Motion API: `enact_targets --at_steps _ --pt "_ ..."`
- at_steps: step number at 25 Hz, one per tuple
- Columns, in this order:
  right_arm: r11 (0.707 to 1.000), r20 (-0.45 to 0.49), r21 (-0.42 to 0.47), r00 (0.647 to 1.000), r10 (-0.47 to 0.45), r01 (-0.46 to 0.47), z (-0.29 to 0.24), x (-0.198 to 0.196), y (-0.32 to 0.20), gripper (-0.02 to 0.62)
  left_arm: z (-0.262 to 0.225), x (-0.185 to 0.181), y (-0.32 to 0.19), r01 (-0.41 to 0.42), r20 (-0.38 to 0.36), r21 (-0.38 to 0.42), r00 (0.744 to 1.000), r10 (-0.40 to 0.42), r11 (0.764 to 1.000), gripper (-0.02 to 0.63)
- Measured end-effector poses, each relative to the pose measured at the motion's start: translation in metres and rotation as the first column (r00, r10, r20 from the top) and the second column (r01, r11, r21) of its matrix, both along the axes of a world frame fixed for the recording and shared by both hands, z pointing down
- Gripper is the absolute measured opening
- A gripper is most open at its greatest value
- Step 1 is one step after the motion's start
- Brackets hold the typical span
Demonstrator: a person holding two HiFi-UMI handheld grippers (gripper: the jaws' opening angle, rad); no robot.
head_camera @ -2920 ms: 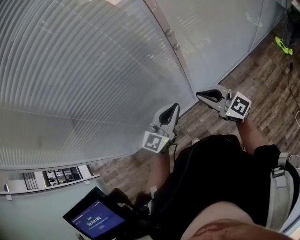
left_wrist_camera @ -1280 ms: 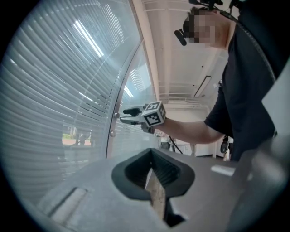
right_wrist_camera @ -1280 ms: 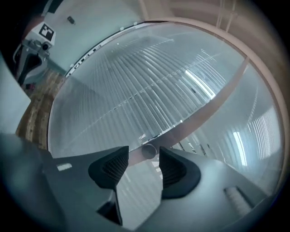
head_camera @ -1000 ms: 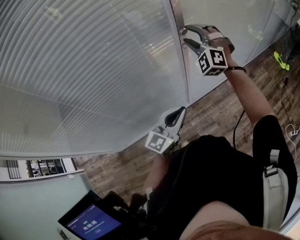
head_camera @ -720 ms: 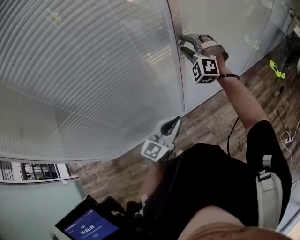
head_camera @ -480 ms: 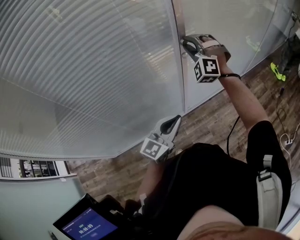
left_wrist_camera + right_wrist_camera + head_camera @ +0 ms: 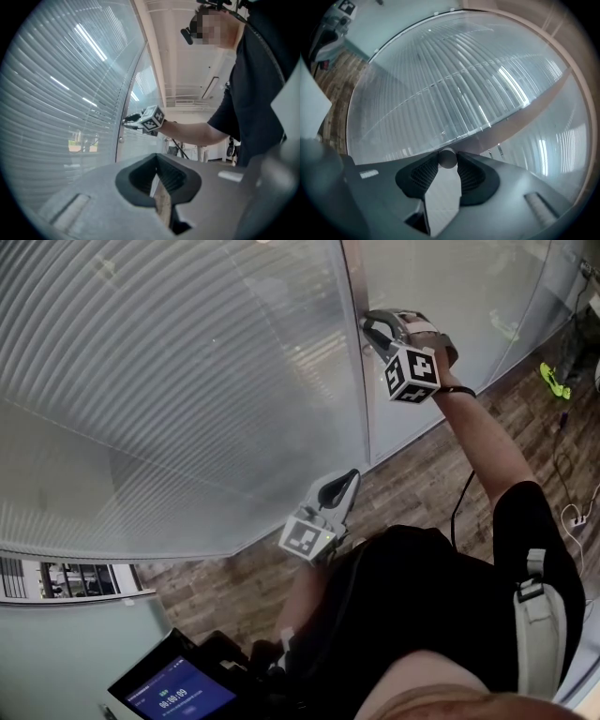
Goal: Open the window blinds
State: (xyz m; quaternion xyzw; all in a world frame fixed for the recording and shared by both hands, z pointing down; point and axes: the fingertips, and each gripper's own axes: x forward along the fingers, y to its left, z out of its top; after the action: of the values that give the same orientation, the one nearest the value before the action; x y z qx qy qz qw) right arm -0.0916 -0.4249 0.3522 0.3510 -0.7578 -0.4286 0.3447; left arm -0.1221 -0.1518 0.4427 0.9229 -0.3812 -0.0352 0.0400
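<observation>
Blinds [image 7: 169,381]: slats shut, behind glass, left of the frame [image 7: 364,404].
Knob [image 7: 448,158]: on the frame, between the right jaws.
Right gripper [image 7: 368,327]: jaws just closed, clamped on the knob.
Left gripper [image 7: 349,476]: low, jaws together, empty.

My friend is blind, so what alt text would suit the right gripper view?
The right gripper has just closed its jaws on a small round knob, which sits on the frame beside wide slatted blinds that fill the view.
</observation>
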Motion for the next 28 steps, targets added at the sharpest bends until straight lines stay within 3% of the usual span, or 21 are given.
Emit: enact_targets --at_steps 6,10,14,20,24,28 --pt "0.990 0.238 -0.139 0.970 0.058 -0.025 -0.005 0.001 0.000 0.127 0.002 -0.002 0.001 0.004 0.020 0.003 1.000 -0.004 1.000 0.003" --pt "0.970 0.375 -0.242 0.922 0.098 -0.004 -0.007 0.003 -0.002 0.127 0.002 -0.005 0.000 0.010 0.028 0.006 1.000 -0.010 1.000 0.003" --pt "0.925 0.546 -0.373 0.822 0.162 0.065 -0.004 0.005 -0.005 0.127 0.002 -0.007 -0.002 0.014 0.029 0.009 0.999 -0.014 1.000 0.003" --pt "0.821 0.741 -0.527 0.592 0.316 0.221 -0.002 0.010 -0.010 0.126 0.003 -0.006 -0.001 0.009 0.034 0.000 0.999 -0.009 1.000 0.003" --pt "0.798 0.770 -0.547 0.526 0.360 0.255 -0.003 0.010 -0.008 0.123 0.003 -0.005 -0.001 0.007 0.041 0.001 0.999 -0.007 1.000 0.003" --pt "0.793 0.779 -0.547 0.510 0.365 0.269 -0.005 0.010 -0.007 0.123 0.005 -0.004 0.000 0.004 0.058 0.004 0.998 -0.004 1.000 0.003"
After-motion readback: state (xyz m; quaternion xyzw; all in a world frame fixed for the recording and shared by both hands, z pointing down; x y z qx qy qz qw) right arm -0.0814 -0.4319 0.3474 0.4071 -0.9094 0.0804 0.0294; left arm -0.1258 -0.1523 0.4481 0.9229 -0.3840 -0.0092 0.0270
